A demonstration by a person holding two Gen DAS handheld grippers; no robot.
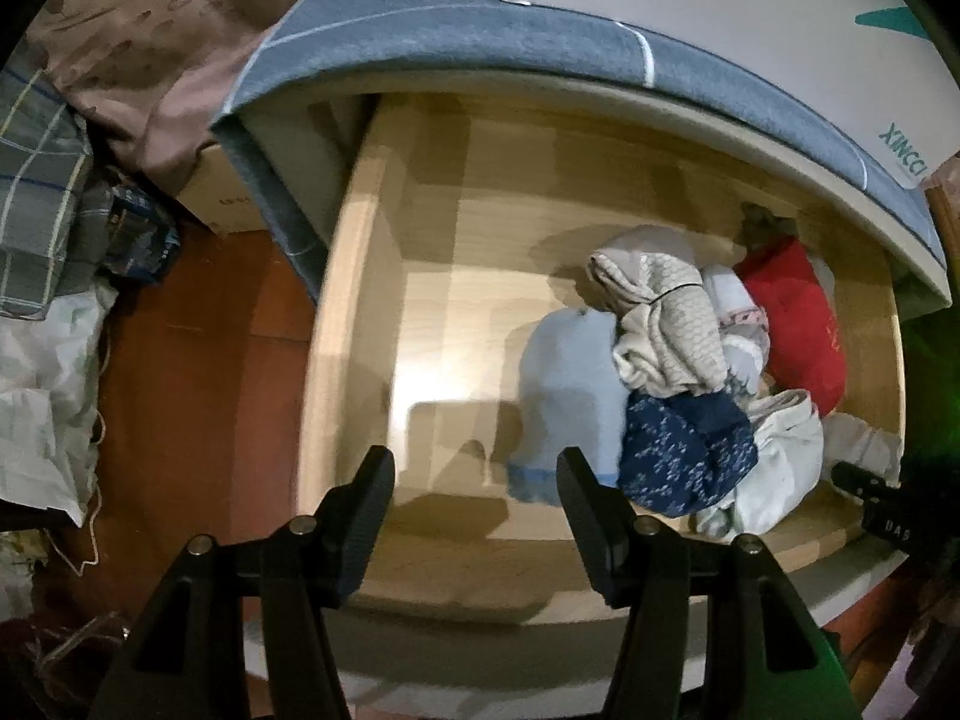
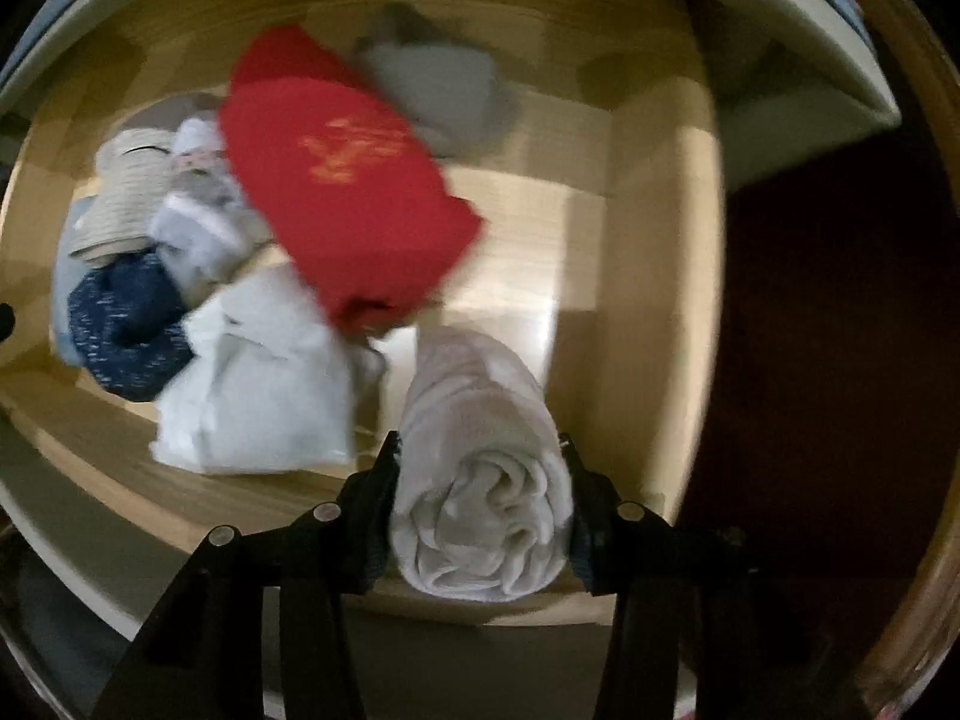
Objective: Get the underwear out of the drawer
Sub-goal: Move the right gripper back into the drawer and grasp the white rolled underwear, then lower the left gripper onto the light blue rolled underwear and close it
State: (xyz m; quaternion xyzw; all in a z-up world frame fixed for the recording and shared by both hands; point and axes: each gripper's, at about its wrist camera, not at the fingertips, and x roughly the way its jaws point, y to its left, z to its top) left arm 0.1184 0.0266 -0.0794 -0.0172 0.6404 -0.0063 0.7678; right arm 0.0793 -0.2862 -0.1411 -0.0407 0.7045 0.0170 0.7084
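The wooden drawer (image 1: 456, 228) is pulled out and seen from above. Folded underwear is piled at its right: a pale blue piece (image 1: 564, 378), a cream patterned one (image 1: 666, 324), a navy patterned one (image 1: 684, 450), a red one (image 1: 792, 318) and a white one (image 1: 780, 456). My left gripper (image 1: 474, 468) hangs open over the bare drawer floor, left of the pile, with nothing between its fingers. In the right wrist view, my right gripper (image 2: 480, 450) points down with its fingers pressed on both sides of a rolled white underwear (image 2: 480, 492). The red piece (image 2: 342, 198) and a white folded piece (image 2: 264, 396) lie beyond it.
A bed edge with a blue-grey sheet (image 1: 480, 42) overhangs the back of the drawer, and a white box (image 1: 720, 30) sits on it. Left of the drawer are red-brown floor (image 1: 198, 360), a cardboard box (image 1: 222, 198) and white bags (image 1: 42, 390). A grey cloth (image 2: 444, 96) lies at the drawer's back.
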